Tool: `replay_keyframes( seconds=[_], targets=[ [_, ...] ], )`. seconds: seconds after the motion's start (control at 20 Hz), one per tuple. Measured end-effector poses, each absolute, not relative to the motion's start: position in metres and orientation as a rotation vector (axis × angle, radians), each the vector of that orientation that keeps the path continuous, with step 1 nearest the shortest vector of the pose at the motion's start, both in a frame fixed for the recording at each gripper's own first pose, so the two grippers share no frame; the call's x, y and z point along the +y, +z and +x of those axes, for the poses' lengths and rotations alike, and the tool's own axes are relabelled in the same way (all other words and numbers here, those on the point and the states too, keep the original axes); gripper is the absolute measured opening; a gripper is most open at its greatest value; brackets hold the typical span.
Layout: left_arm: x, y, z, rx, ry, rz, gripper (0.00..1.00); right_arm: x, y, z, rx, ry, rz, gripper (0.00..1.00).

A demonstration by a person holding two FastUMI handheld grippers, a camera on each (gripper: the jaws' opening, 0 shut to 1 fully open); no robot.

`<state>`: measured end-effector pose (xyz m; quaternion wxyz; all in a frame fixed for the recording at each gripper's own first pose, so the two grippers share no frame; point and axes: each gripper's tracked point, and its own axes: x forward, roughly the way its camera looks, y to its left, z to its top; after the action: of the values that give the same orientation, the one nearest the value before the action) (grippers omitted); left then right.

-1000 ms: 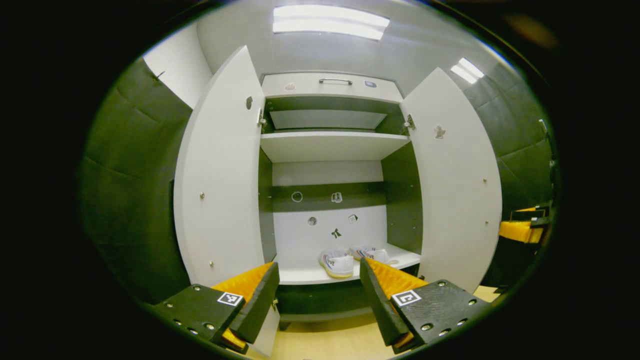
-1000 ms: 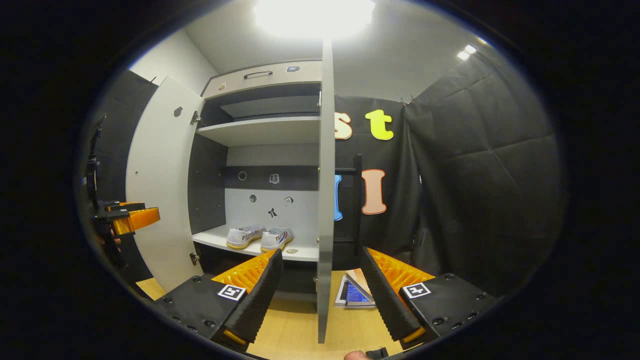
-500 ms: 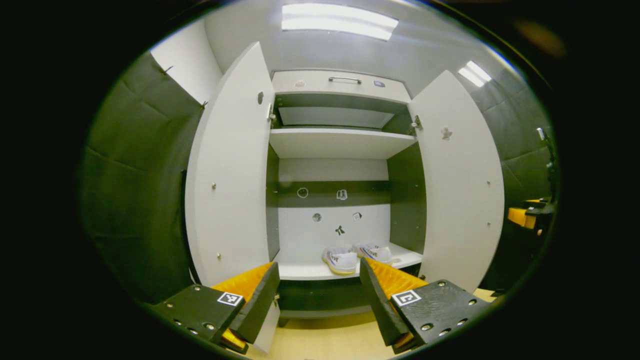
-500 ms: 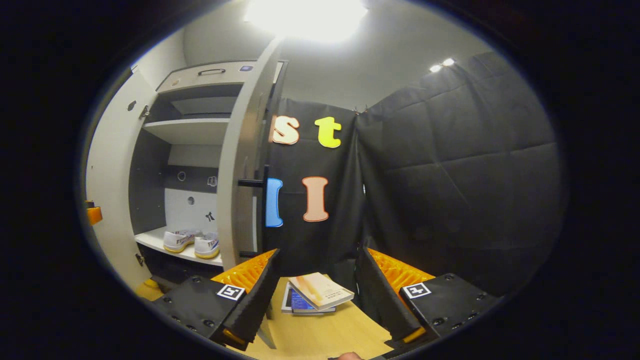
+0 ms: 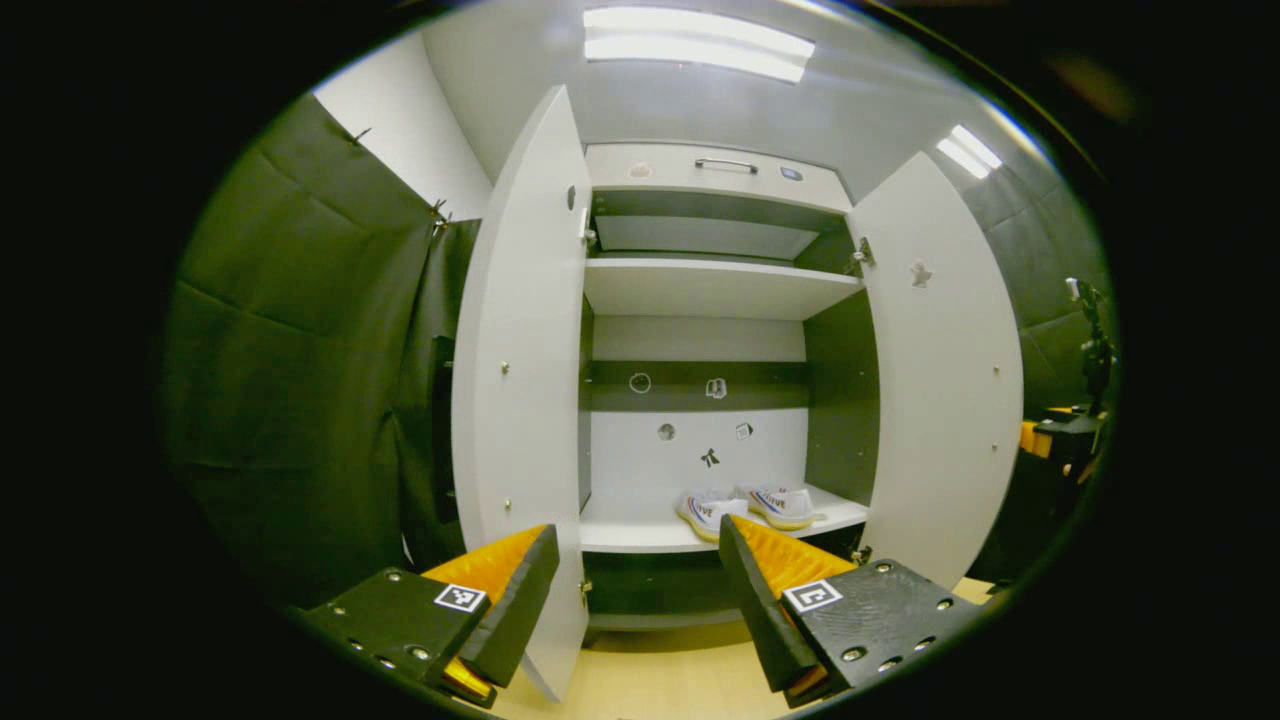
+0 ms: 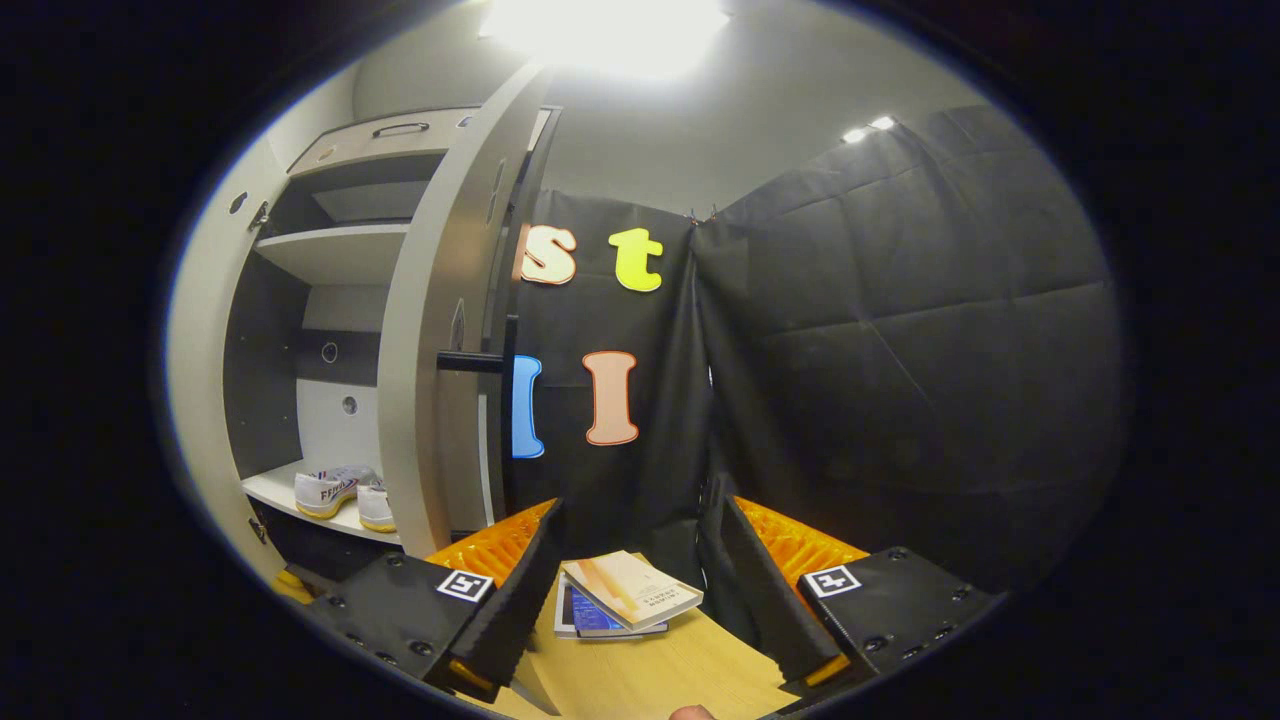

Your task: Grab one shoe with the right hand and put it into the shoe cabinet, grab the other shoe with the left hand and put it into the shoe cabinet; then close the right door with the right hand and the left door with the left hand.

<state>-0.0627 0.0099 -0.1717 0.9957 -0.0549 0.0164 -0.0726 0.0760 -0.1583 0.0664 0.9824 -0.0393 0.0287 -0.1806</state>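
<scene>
One shoe [image 6: 377, 505] half-hidden, right door [image 6: 430, 350] covering

This is a recording booth dressed up as a home corner. Black padded cloth [image 6: 900, 330] hangs as walls around a white shoe cabinet [image 5: 700, 290] with open doors and shelves. Ceiling light panels [image 5: 700, 45] glow overhead, and a few books [image 6: 625, 595] lie on a pale wooden floor [image 6: 650, 670].

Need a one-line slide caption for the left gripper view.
Open left gripper faces the shoe cabinet: both doors open, both shoes on the bottom shelf.
</scene>
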Motion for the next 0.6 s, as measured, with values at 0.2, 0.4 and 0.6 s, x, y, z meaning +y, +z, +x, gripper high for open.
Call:
replay_keyframes(
  seconds=[0.2, 0.4, 0.6],
  targets=[
    [0.028, -0.167, -0.066, 0.023, -0.126, -0.123, 0.88, -0.143, 0.068, 0.076, 0.077, -0.318, -0.083, 0.9],
    [0.042, -0.168, -0.068, 0.023, -0.124, -0.129, 0.89, -0.113, 0.068, 0.073, 0.079, -0.275, -0.081, 0.94],
    [0.056, -0.17, -0.07, 0.028, -0.123, -0.142, 0.92, -0.084, 0.068, 0.076, 0.071, -0.229, -0.085, 0.94]
  ],
)
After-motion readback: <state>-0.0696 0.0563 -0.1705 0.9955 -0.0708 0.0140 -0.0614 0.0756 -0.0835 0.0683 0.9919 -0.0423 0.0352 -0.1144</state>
